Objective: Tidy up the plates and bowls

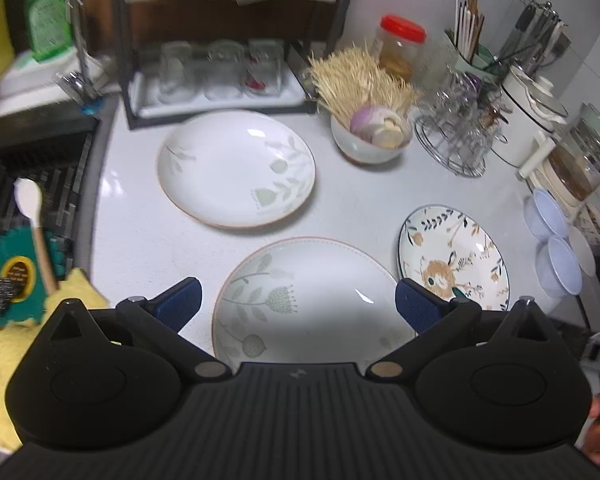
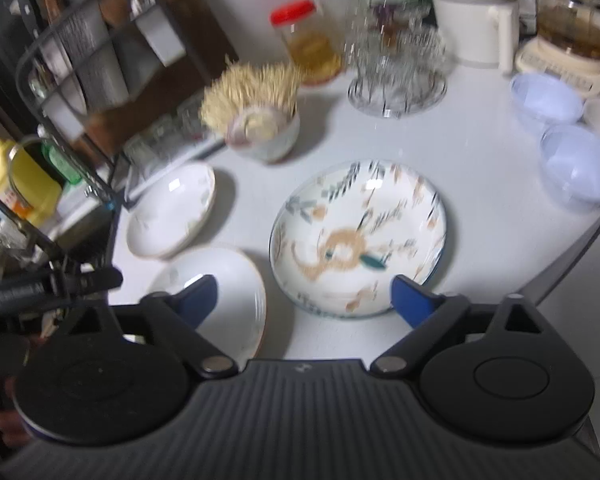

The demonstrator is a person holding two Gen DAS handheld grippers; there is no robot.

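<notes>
No readable writing anywhere: the green soap bottle (image 1: 46,20) and yellow jug (image 2: 22,184) both have labels, but they're just smears. The right wrist view is motion-blurred all over.

Left hand-held gripper (image 1: 298,304) is spread wide with nothing in it, hovering over the near leaf plate (image 1: 312,300), whose near edge is cut off by the gripper body. Right hand-held gripper (image 2: 304,300) is likewise released and empty, its blue pads either side of the near rim of the deer plate (image 2: 358,238) (can't tell if they touch it).

All three plates sit flat on the white table (image 1: 364,208): the far leaf plate (image 1: 236,168) is left of centre, the near leaf plate is closest, and the deer plate is just right of that, rims almost meeting. Two pale blue bowls (image 2: 578,168) sit at the right edge, with a white one partly cut off beside them.

The far side is crowded: glass rack (image 1: 216,76), a bowl (image 1: 370,144) of toothpicks and onion, red-lid jar (image 1: 400,46), wire stand (image 1: 452,136) and kettle (image 1: 528,120). The sink (image 1: 32,184) borders the left. Open table lies between the plates and the far clutter.
</notes>
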